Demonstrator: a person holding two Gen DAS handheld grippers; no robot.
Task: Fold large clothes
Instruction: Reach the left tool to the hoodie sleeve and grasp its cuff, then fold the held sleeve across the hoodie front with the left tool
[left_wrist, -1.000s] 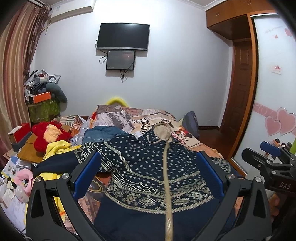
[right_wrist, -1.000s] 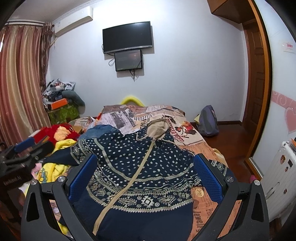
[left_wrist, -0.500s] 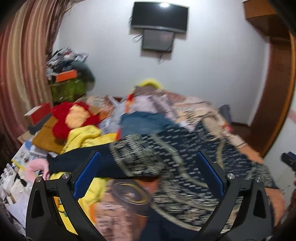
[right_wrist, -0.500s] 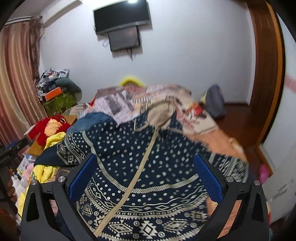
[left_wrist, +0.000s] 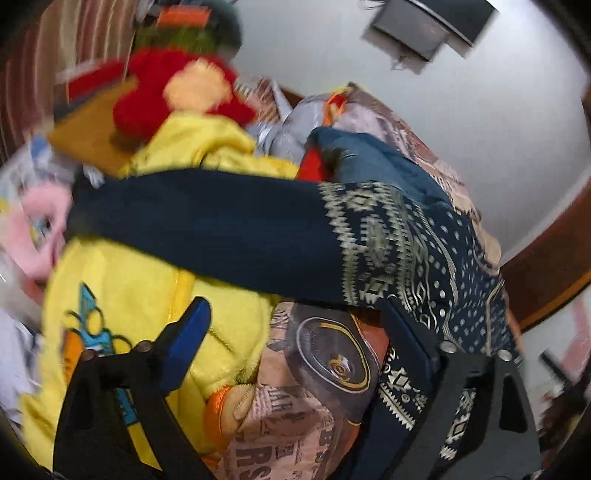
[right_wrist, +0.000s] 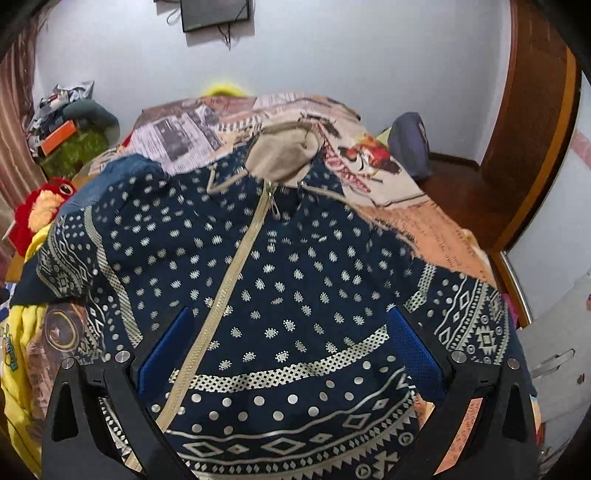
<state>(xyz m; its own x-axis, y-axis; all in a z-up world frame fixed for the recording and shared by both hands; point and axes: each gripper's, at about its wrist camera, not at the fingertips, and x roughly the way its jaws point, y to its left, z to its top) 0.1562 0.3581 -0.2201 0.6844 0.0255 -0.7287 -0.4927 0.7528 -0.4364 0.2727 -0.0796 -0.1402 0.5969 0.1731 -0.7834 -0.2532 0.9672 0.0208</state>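
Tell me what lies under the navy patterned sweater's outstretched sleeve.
Under the navy patterned sweater's plain sleeve lie a yellow fleece garment and the newspaper-print bedspread. Whatever sits directly beneath the sleeve is covered.

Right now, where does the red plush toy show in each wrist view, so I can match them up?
Left wrist: red plush toy at upper left, blurred, above the yellow garment.
Right wrist: red plush toy at the far left edge, mid-height, partly cut off.
Shared landmark: the navy patterned hoodie, spread on the bed.
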